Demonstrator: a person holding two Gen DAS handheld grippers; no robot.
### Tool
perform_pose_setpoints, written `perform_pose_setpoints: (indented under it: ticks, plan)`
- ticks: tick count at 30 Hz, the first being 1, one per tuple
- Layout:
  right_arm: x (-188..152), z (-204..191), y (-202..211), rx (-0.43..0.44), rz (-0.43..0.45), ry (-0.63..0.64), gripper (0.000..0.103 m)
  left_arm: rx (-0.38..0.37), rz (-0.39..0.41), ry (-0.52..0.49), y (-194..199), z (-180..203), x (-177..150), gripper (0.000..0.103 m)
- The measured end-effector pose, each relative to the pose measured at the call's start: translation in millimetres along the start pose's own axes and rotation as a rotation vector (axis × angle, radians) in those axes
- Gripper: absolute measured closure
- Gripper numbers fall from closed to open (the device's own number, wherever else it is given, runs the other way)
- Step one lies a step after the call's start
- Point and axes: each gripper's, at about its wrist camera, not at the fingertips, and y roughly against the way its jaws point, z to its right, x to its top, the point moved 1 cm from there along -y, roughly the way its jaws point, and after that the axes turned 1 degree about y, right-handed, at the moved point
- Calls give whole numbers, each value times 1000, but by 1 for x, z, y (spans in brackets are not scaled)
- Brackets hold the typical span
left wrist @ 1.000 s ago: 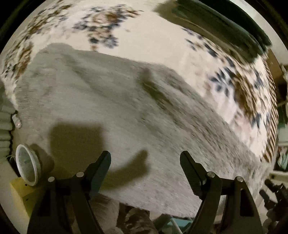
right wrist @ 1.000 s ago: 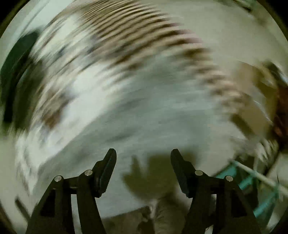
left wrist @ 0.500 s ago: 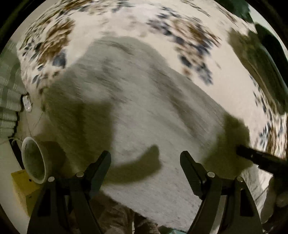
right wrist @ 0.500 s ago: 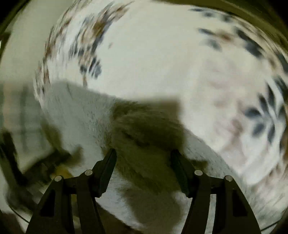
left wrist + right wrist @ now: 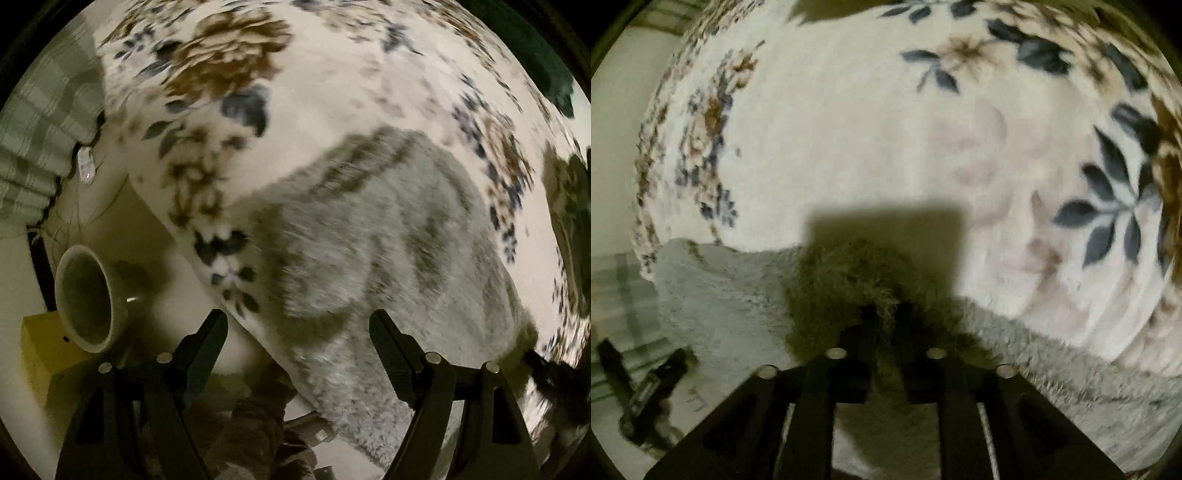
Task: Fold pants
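Grey, fuzzy fleece pants [image 5: 388, 240] are laid on a cream floral blanket [image 5: 332, 74], a bed or similar soft surface being covered by it. In the left wrist view the left hand-held gripper [image 5: 297, 354] is seen spread wide, nothing between its fingers, hovering just above the near edge of the pants, which extend away from it and to the right. The fabric is seen bunched into soft folds with darker shaded creases, its pile flecked with dark specks. In the right wrist view the right hand-held gripper [image 5: 886, 314] is seen clenched on a raised tuft of the pants [image 5: 720, 295], its fingers nearly together and sunk in the pile; the rig's square shadow is cast over the grasp and the blanket [image 5: 868, 129] beyond. The garment's edge is seen running across the lower frame, left to right. A pale round cup [image 5: 86, 299] on a yellow box [image 5: 40, 350] is noted at the left, beside the bed edge; plaid cloth [image 5: 33, 140] is noted above it.
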Motion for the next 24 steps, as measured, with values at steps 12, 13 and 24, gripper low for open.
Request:
perform_pose_setpoints:
  ticks: [12,13,24]
  plan:
    - [-141,139,80,103,152,-404,24,-133,61,221,-29,-47,10,93]
    - [-153,153,83,103,158,-433,24,-123,65,218,-28,-48,6,93]
    - [-293,272,115,79,346,-686,6,-107,-30,-75,33,56,-58,12]
